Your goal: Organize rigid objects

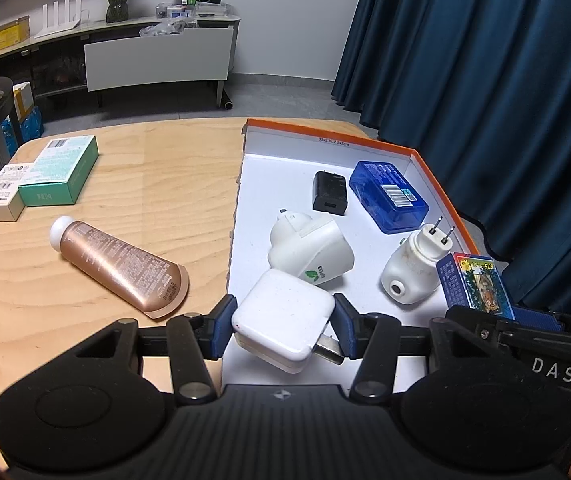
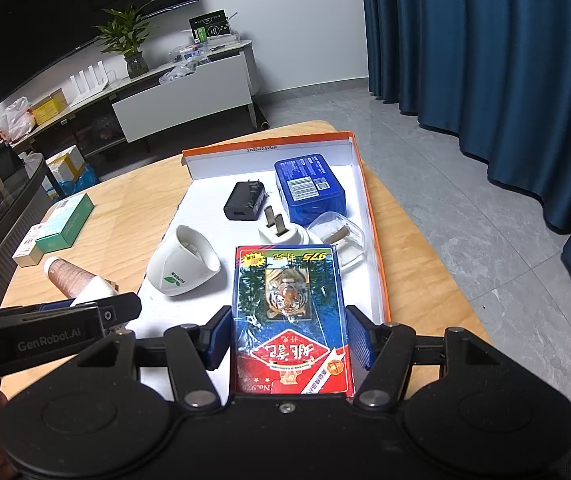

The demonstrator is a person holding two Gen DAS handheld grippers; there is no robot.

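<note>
My left tool (image 1: 283, 330) clamps the white charger (image 1: 283, 326) over the box's (image 1: 425, 160) near-left corner, my right tool (image 2: 287, 334) grips the card pack (image 2: 289, 316) near its right wall, so I lower both onto bare floor, clear of the white plugs (image 1: 309, 248), before releasing.

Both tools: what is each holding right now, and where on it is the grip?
The left tool clamps the white charger across its two opposite sides. The right tool grips the tiger card box by its long side edges, near its lower end.
</note>
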